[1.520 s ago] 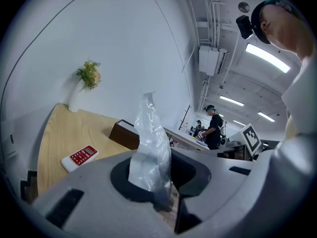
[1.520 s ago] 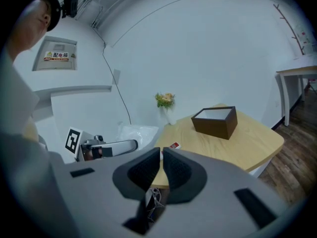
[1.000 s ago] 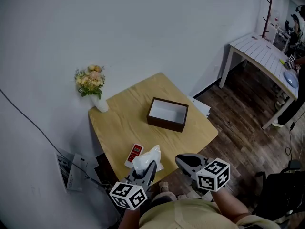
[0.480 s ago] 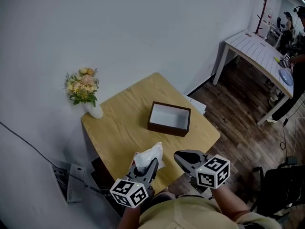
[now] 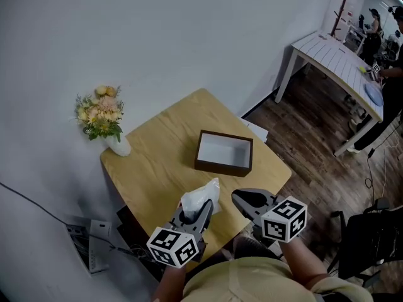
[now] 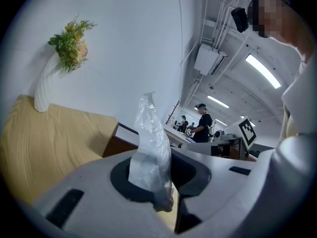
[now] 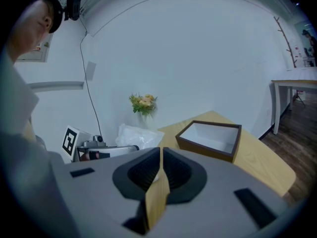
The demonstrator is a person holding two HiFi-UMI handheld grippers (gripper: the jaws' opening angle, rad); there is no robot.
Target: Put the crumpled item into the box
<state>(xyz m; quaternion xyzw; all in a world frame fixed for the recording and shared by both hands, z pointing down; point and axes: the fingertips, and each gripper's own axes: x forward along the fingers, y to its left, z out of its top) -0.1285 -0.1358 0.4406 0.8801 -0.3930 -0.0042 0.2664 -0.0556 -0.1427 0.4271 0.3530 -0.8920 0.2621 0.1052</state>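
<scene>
Left gripper (image 5: 205, 210) fingers pinching crumpled plastic bag (image 5: 200, 197) | box (image 5: 221, 167) lying ahead, toward table's (image 5: 148, 168) right edge | right gripper (image 5: 240, 197) fingers closed, idling.

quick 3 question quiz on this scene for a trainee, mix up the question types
1. True or false: the box already has something in it.
2. Which one holds the crumpled plastic? A) left gripper B) right gripper C) neither
3. Fill in: the right gripper's jaws are ____ with nothing between them.

Key: 1 false; 2 A; 3 shut
</scene>
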